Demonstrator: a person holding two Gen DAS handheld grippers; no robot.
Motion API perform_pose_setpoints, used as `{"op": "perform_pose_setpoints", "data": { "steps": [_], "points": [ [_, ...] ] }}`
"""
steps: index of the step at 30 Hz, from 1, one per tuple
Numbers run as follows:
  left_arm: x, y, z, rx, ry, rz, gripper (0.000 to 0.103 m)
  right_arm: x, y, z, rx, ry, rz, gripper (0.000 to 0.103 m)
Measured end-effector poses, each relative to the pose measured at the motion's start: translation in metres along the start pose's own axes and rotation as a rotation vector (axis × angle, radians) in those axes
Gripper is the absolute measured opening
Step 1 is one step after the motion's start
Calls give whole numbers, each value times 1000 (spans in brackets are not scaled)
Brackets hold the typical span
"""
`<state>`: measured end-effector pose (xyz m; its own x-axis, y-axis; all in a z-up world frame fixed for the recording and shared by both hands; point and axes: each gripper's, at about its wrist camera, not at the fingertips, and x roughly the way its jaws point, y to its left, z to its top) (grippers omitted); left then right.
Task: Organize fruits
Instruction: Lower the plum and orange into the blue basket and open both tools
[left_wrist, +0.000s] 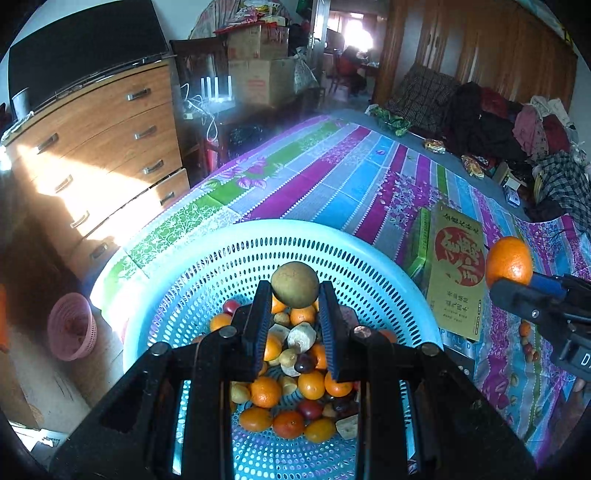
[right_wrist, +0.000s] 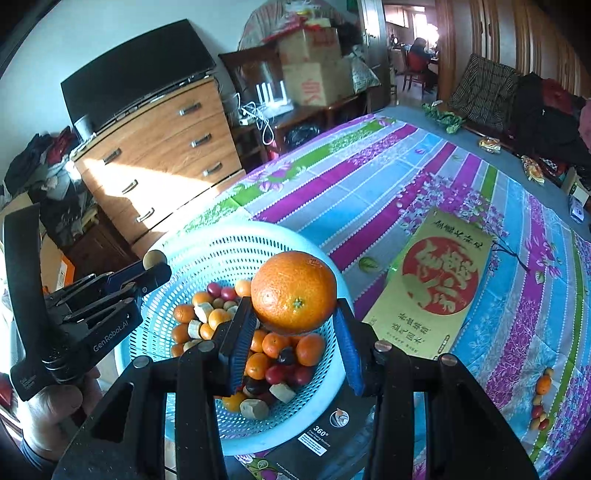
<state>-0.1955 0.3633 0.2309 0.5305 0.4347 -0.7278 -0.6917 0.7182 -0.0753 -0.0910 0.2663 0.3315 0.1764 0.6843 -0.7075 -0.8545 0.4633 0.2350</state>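
My left gripper (left_wrist: 294, 291) is shut on a small brownish-green round fruit (left_wrist: 294, 284), held above the light-blue perforated basket (left_wrist: 221, 254). My right gripper (right_wrist: 294, 314) is shut on a large orange (right_wrist: 293, 290) over the same basket (right_wrist: 229, 243). The basket holds several small oranges (left_wrist: 311, 384), dark red fruits and pale cut pieces. In the left wrist view the right gripper (left_wrist: 517, 280) shows at the right edge with the orange (left_wrist: 509, 260). The left gripper (right_wrist: 153, 264) and its fruit (right_wrist: 154, 258) appear at the left in the right wrist view, gripped by a hand (right_wrist: 55, 410).
The basket sits on a bed with a striped floral sheet (left_wrist: 332, 177). A gold and red box (right_wrist: 432, 288) lies to the basket's right, with a few small fruits (right_wrist: 541, 398) beyond it. A wooden dresser (left_wrist: 110, 147) stands left; a pink basket (left_wrist: 72, 326) is on the floor.
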Motion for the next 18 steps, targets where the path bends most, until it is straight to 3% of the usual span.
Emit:
{"op": "perform_pose_setpoints", "data": {
  "steps": [18],
  "points": [
    [6,16,0,-16,12,-2,26,16,9,0,-3,34,-8,47]
  ]
}}
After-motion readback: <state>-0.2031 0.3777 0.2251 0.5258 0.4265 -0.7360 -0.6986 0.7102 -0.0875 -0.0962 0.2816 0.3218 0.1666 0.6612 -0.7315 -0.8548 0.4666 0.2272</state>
